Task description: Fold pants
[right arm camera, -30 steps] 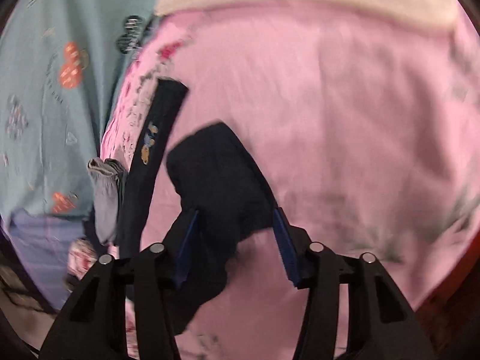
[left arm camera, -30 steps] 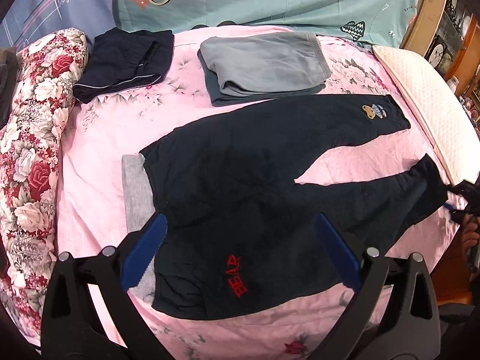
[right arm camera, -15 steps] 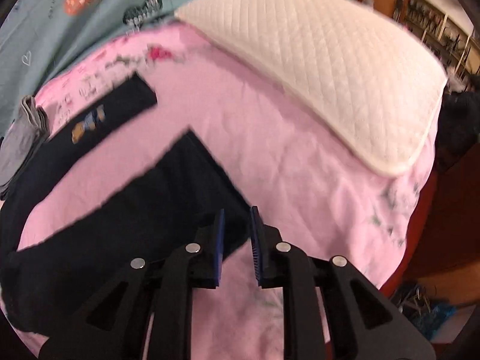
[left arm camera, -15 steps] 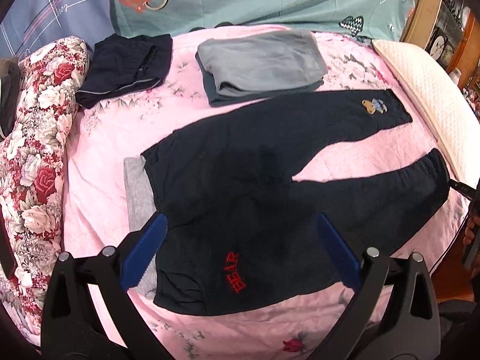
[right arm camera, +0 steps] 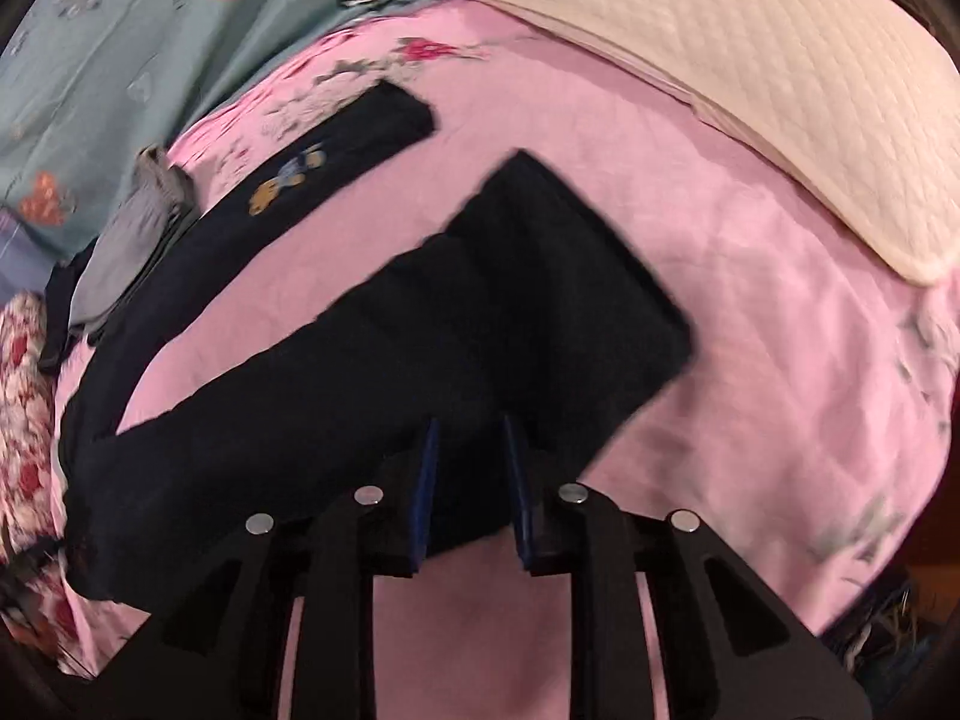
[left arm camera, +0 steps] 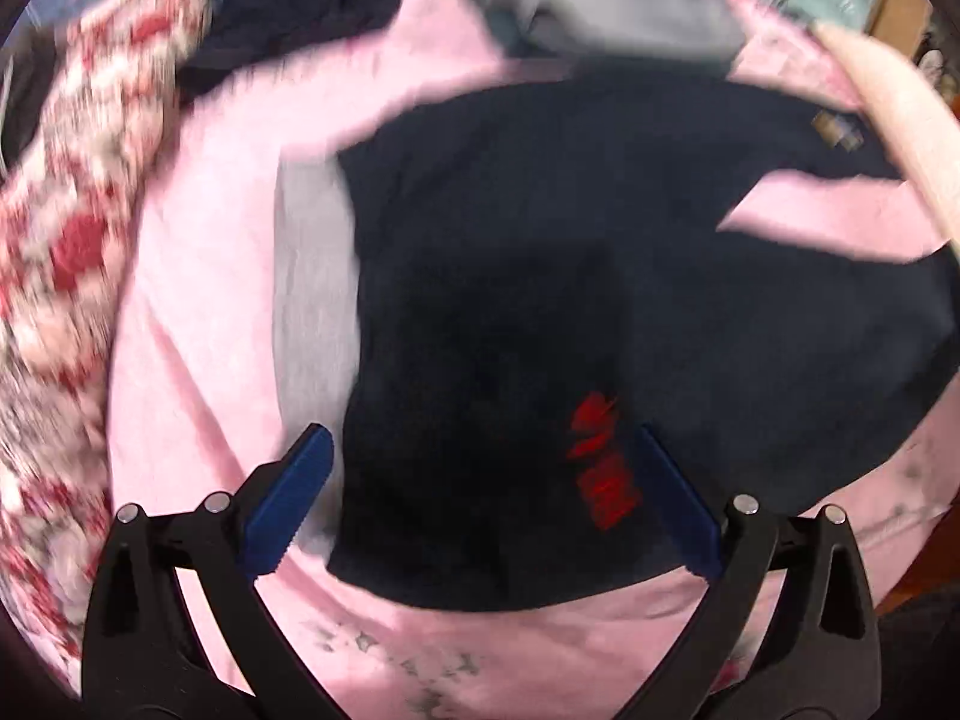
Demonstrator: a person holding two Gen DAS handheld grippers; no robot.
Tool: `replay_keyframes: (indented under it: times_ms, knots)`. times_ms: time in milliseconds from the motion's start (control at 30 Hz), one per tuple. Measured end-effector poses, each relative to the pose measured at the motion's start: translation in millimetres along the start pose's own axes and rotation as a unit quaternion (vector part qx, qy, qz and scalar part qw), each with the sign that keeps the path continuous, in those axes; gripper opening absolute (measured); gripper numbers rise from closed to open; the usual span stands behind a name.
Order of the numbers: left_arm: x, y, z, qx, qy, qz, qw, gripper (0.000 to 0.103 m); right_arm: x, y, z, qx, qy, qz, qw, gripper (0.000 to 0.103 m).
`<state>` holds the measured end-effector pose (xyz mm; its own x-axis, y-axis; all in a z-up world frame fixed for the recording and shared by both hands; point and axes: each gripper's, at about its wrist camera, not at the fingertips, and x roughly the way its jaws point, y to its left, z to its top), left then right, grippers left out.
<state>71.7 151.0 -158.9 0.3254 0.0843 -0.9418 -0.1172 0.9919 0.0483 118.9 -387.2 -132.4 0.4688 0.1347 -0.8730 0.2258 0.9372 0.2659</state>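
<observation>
Two grippers work the dark navy cotton pants [left arm camera: 600, 276], spread flat on the pink bedsheet [right arm camera: 750, 312]. Right gripper [right arm camera: 471, 450] has just narrowed onto the near leg's cuff edge, pinching fabric for folding over. Left gripper [left arm camera: 480, 474] hangs wide-jawed above the waist, beside the red lettering [left arm camera: 600, 468], ready to grab.

Soft even indoor light, heavy motion blur (left view worst), fisheye-bent edges

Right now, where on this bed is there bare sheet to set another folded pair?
Bare pink sheet lies between the dark pants' near leg and the white quilted pillow. A thinner wedge runs between the two legs. The far edge is crowded with a grey folded stack.
</observation>
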Motion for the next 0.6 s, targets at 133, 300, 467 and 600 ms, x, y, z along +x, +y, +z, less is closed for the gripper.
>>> replay_keyframes:
  times_ms: [133,300,467,600]
  knots:
    - [15,34,-17,-0.058,0.017,0.002,0.9982,0.101,-25,6,11,-0.01,-0.025,-0.097,0.995,0.029]
    - [-3,54,-5,-0.079,0.001,0.004,0.9968,0.101,-24,69,6,-0.096,-0.022,-0.027,0.995,0.045]
    - [-33,68,44,-0.052,-0.07,0.001,0.9962,0.101,-5,171,-1,-0.227,-0.002,0.058,0.972,0.045]
    - [-22,82,85,-0.03,-0.089,0.009,0.9955,0.101,18,257,10,-0.306,0.015,0.135,0.942,0.045]
